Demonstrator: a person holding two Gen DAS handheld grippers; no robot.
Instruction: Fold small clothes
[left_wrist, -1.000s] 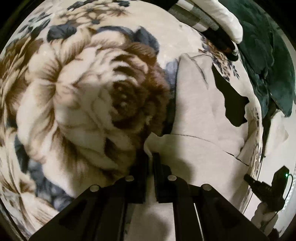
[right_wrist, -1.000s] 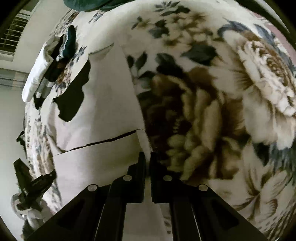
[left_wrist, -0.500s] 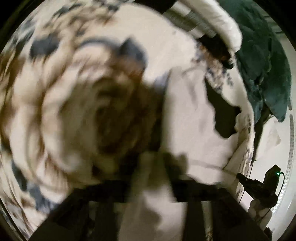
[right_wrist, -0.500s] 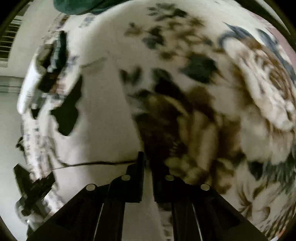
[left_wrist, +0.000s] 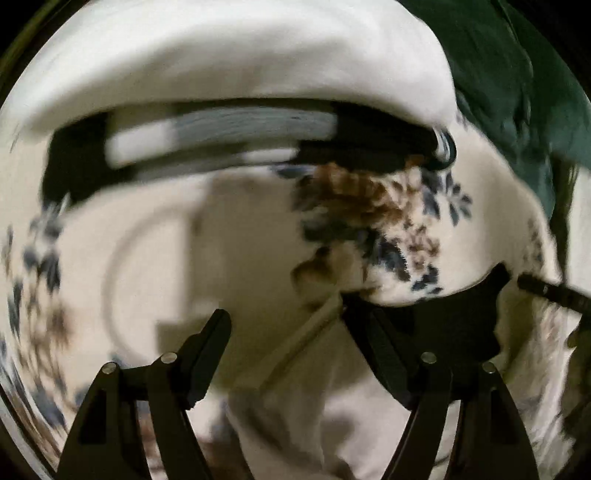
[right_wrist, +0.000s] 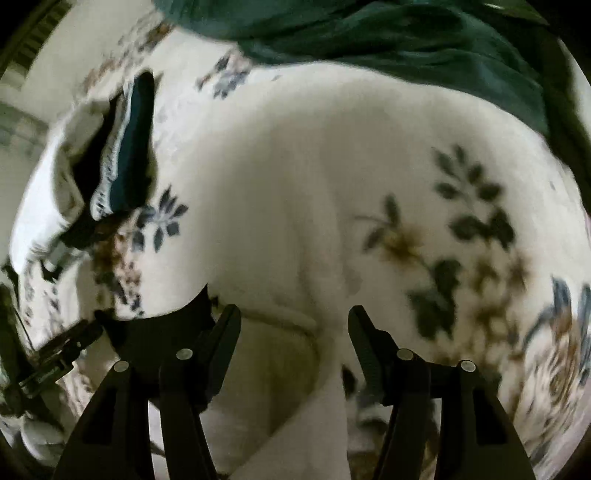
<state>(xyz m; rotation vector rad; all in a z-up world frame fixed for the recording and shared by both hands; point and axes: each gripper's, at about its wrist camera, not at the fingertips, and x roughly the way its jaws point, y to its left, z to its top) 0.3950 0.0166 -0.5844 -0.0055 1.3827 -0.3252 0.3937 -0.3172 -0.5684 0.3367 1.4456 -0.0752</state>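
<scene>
Dim, motion-blurred fisheye views, dark curved edges.

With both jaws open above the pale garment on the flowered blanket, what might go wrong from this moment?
1. Both the left gripper and the right gripper have open jaws, so nothing holds the pale garment; a fold just laid may spring open or slide.
2. The flowered blanket is soft and plush; the next pinch may catch blanket together with cloth.
3. Both views are blurred; a hasty re-grasp may miss the hem.
</scene>
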